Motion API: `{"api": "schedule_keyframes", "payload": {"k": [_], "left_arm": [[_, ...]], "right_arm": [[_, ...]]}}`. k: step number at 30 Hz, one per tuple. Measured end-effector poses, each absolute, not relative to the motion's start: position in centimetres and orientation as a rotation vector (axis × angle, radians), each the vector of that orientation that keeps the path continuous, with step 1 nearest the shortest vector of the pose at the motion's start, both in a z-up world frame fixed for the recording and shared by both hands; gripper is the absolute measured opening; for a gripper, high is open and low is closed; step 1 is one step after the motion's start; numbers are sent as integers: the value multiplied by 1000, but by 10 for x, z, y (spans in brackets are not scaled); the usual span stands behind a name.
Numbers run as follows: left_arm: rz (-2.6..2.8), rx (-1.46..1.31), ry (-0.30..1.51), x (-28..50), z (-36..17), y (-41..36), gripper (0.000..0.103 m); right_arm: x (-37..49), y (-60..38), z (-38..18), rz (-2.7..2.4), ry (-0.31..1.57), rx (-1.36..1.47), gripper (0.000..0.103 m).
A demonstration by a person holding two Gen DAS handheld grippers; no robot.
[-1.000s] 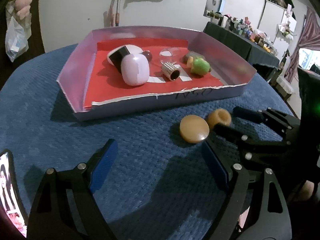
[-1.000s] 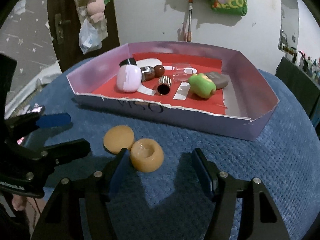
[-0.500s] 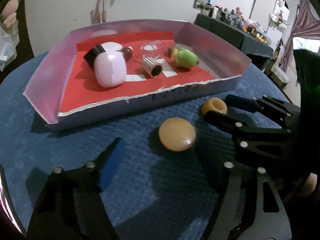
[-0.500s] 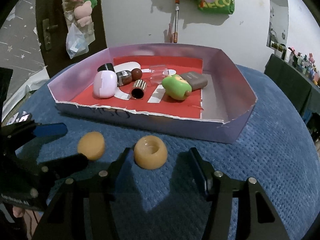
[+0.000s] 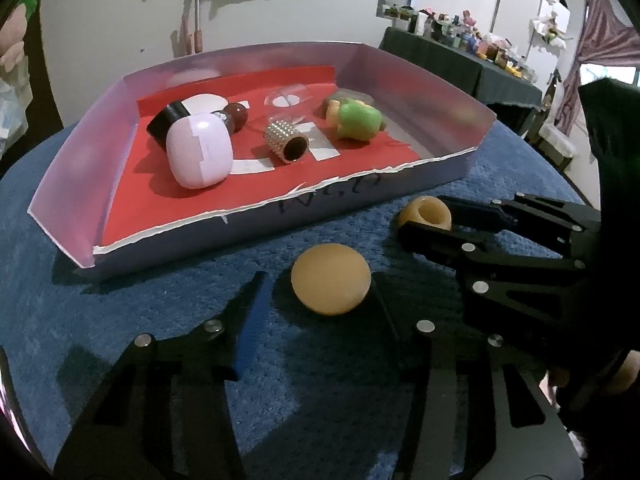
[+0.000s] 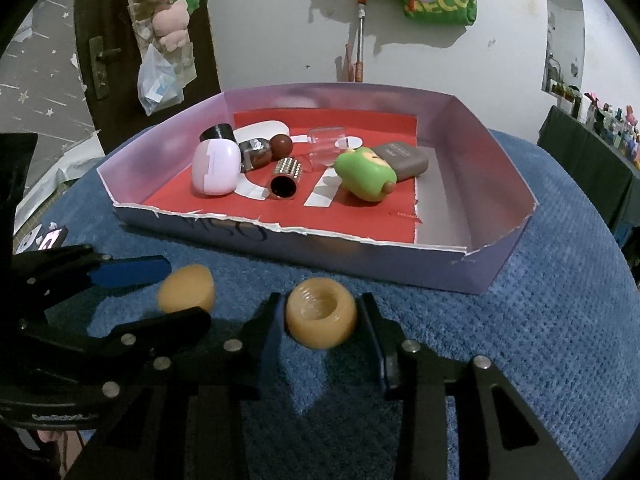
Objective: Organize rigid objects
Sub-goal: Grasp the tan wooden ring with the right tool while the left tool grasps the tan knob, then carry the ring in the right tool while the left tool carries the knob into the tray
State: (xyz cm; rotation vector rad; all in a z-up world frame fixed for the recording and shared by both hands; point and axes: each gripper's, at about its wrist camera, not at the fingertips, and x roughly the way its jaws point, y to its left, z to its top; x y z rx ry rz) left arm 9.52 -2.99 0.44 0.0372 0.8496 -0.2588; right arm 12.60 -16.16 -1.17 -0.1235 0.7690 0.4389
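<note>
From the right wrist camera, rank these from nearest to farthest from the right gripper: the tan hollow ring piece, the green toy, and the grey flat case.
1. Tan hollow ring piece: between the right gripper's fingers, on the blue cloth.
2. Green toy: inside the tray, right of centre.
3. Grey flat case: just behind the toy.

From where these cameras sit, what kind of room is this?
Most likely a lived-in room at home: a star-papered door hung with soft toys, a side table crowded with small figurines and bottles, and a blue textured cloth under the cardboard tray.
</note>
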Motion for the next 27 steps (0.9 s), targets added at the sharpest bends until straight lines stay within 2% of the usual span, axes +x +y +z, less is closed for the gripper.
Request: {"api": "schedule_keyframes", "payload": {"k": [1, 2, 27], "left_arm": [[-260, 38, 847, 95, 5, -30, 43], [-264, 35, 844, 95, 5, -30, 36], [-244, -27, 824, 83, 11, -10, 36]], "right_arm": [[126, -162, -12, 438, 770, -119, 40], [126, -163, -12, 437, 770, -115, 40], [105, -161, -6, 469, 776, -77, 40]]}}
